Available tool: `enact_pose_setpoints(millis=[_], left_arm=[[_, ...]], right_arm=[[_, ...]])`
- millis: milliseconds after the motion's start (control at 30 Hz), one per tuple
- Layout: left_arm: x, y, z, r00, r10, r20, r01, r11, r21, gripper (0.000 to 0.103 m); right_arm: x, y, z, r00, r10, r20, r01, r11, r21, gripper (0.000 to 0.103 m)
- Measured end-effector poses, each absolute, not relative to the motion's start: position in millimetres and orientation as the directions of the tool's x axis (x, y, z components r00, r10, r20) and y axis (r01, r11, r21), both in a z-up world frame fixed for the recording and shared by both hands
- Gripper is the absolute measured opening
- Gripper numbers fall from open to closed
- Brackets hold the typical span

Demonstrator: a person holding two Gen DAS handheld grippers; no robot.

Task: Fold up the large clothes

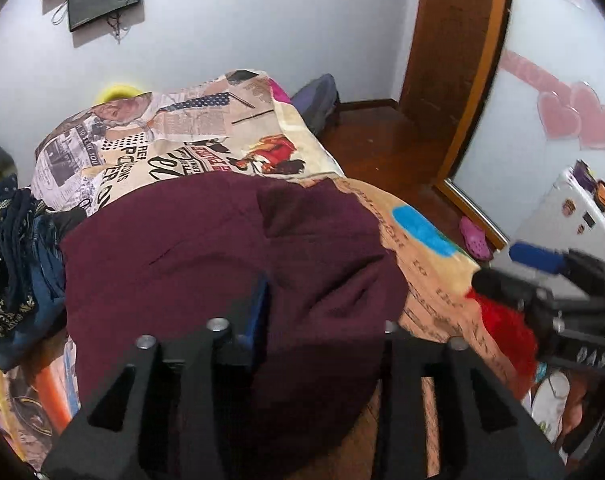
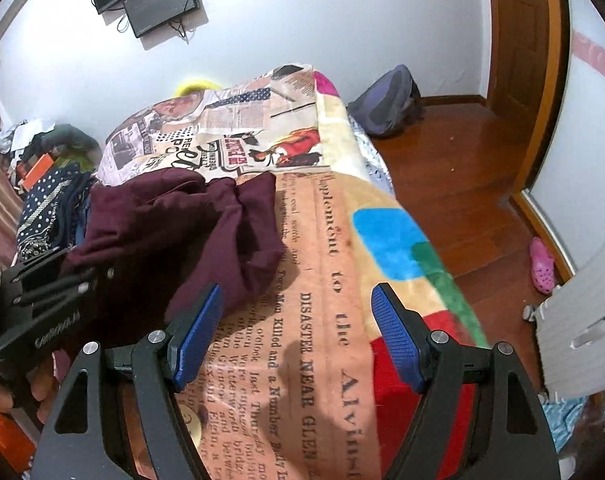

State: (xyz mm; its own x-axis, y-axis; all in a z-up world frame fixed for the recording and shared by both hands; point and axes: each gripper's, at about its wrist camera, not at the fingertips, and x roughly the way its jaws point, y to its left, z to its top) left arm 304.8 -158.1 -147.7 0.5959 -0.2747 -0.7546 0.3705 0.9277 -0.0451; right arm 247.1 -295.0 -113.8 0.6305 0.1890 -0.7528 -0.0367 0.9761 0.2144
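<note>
the maroon garment (image 1: 230,264) is lying on the bed's newspaper-print blanket (image 2: 334,320), bunched and partly doubled over, so the fold looks to be somewhere in the middle rather than finished. the left gripper (image 1: 322,320) is sitting right over the cloth, which is filling the gap between its fingers; one blue pad (image 1: 258,312) is showing against the fabric while the other is buried, and from the right wrist view the left gripper (image 2: 62,280) seems to be pressing into the garment's near edge, but i cannot tell whether it is clamped or only resting there. the right gripper (image 2: 298,336) is hanging released, its fingers (image 2: 200,332) spread wide with only blanket between them, and the garment lying ahead and to the left of them. the next move probably calls for the right gripper reaching to the loose rumpled edge beyond its left finger, pinching it and smoothing or carrying it across. the garment's type, sleeves and far hem are hard to make out, and its near edge is cut off under the left gripper's body.
</note>
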Motion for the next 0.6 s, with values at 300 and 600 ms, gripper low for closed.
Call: enact_pose_setpoints(millis=[300,600], left_arm=[[261,-145,-119,0.605,-0.332,-0.724,0.469,0.883,-0.013,0.069],[260,-37,-99,0.734,-0.164,-0.659,0.227,0.974,0.011,0.081]], right_arm=[[231,-289,-91,0.676,0.197,-0.710,-0.104,0.979,0.173,0.074],[241,-247,-68,0.694,0.295,-0.656,-0.236,0.955,0.179,0.074]])
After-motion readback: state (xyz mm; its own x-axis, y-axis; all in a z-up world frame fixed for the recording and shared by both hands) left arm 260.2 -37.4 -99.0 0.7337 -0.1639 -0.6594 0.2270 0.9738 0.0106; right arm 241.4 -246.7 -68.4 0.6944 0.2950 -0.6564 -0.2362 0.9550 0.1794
